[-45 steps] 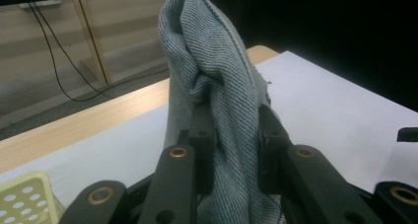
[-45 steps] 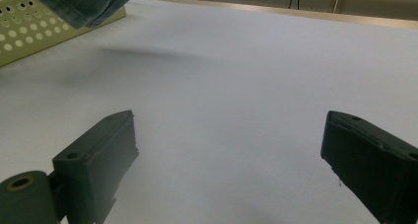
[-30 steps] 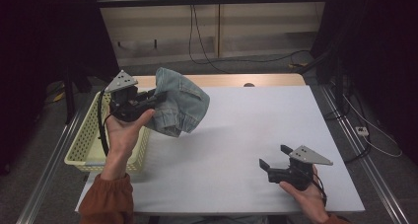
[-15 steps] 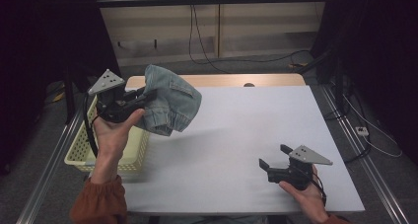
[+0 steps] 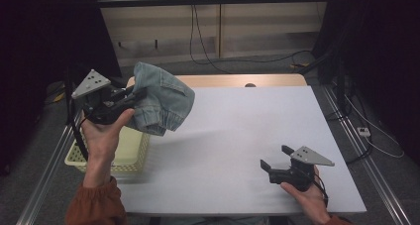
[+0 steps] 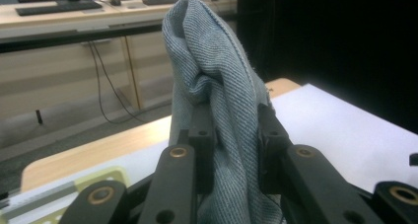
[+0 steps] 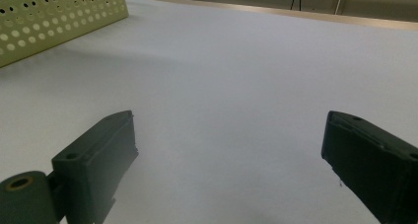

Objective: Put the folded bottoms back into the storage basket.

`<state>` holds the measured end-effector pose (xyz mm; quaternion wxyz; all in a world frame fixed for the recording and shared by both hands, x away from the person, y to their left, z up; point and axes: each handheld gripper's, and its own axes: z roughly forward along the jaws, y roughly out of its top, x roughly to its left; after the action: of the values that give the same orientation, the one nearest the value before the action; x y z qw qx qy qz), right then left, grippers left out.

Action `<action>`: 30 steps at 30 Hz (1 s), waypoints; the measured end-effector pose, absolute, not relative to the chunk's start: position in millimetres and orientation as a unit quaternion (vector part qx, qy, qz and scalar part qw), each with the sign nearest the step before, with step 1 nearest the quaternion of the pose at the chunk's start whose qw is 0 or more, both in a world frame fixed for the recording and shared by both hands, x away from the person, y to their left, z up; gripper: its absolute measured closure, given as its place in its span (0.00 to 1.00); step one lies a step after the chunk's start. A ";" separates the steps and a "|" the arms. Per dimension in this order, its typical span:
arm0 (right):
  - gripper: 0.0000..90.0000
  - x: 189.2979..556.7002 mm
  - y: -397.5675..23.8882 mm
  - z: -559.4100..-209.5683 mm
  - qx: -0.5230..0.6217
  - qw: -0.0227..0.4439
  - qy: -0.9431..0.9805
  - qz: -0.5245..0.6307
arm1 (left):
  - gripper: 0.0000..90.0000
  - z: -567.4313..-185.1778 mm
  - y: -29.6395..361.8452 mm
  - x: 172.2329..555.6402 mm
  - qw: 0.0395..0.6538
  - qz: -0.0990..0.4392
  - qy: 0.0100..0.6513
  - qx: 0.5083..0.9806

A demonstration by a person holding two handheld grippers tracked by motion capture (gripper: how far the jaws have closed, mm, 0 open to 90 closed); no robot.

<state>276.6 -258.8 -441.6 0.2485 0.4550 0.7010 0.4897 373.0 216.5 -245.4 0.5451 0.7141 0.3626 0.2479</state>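
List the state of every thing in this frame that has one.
Denim cloth: bunched, lifted off the table, clamped.
Left tongs: shut on the denim cloth, held over the basket's edge.
Right tongs: open, nothing between them, low over the table.
Basket: upright at the table's left edge.

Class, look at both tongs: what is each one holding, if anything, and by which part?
The left tongs are shut on a bunched fold of the denim garment, lifted off the table. The right tongs stand open, holding nothing.

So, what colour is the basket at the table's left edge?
The basket is pale yellow, with perforated walls; the right gripper view shows it best.
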 end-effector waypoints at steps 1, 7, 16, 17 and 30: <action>0.07 276.6 -258.8 -441.5 0.455 0.249 0.701 0.490 | 0.83 -244.5 218.3 371.9 0.545 0.251 0.362 0.713; 0.07 276.7 -258.6 -441.3 0.453 0.250 0.702 0.489 | 0.83 -240.1 228.9 367.5 0.546 0.255 0.367 0.708; 0.07 277.2 -257.7 -441.6 0.454 0.249 0.702 0.489 | 0.83 -235.2 246.4 357.7 0.545 0.267 0.383 0.696; 0.07 277.4 -258.0 -441.6 0.455 0.249 0.702 0.488 | 0.83 -234.9 248.4 357.3 0.547 0.268 0.384 0.694; 0.07 277.2 -258.2 -441.4 0.454 0.249 0.702 0.489 | 0.83 -233.6 272.2 351.0 0.550 0.279 0.405 0.675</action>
<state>277.2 -258.2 -441.4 0.2487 0.4540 0.7019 0.4893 351.0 272.2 -233.6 0.5496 0.6750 0.4052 0.2795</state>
